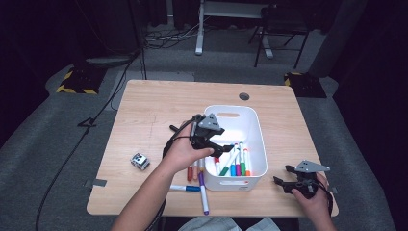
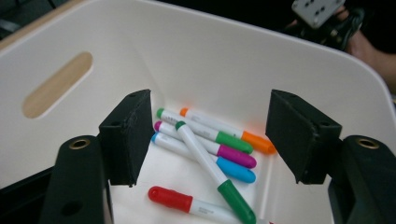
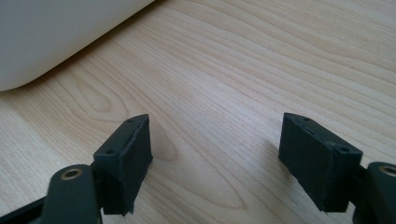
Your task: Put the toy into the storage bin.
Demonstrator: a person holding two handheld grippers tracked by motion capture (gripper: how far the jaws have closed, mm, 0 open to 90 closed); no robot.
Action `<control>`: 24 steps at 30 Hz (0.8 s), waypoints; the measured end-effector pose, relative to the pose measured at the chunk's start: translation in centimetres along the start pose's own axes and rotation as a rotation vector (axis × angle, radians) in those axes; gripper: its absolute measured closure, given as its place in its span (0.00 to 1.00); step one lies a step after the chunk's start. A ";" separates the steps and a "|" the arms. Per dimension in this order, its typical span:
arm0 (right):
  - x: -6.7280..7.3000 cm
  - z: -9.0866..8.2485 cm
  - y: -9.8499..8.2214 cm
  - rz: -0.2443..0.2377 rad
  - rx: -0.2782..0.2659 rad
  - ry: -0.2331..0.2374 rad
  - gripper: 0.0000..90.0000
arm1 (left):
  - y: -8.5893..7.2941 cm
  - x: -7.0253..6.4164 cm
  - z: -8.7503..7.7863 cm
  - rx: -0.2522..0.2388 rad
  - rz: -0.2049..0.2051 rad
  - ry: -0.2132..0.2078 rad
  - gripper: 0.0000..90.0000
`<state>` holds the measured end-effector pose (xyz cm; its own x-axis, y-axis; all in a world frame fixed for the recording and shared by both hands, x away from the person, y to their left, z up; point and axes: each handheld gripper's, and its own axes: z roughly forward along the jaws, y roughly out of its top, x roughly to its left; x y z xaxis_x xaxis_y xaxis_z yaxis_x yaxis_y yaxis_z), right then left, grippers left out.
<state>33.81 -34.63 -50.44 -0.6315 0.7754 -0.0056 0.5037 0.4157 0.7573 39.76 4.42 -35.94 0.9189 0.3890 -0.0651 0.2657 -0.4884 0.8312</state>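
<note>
Left gripper (image 1: 219, 147) held over white bin (image 1: 240, 111), fingers (image 2: 126, 135) spread wide, nothing gripped. Six markers (image 2: 205, 158) counted in bin; red one cut off by frame edge. Four markers (image 1: 202, 185) seen on counter (image 1: 144, 110), two partly hidden by forearm. Right gripper (image 1: 284, 175) fingers wide apart, empty.

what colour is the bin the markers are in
White bin, clearest in the left gripper view.

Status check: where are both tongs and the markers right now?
Left tongs open over white bin, nothing held. Right tongs open, idle on table. Markers in bin; more on table beside it. Nothing in the way.
</note>
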 end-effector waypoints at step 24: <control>0.0 -0.2 -0.1 -0.010 0.006 0.008 0.29 | -7.4 2.9 -5.5 0.001 -0.161 0.220 0.36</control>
<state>33.66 -34.75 -50.42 -0.6411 0.7674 -0.0079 0.5007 0.4260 0.7535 38.89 13.41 -39.24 0.7794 0.6220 -0.0751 0.4040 -0.4074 0.8190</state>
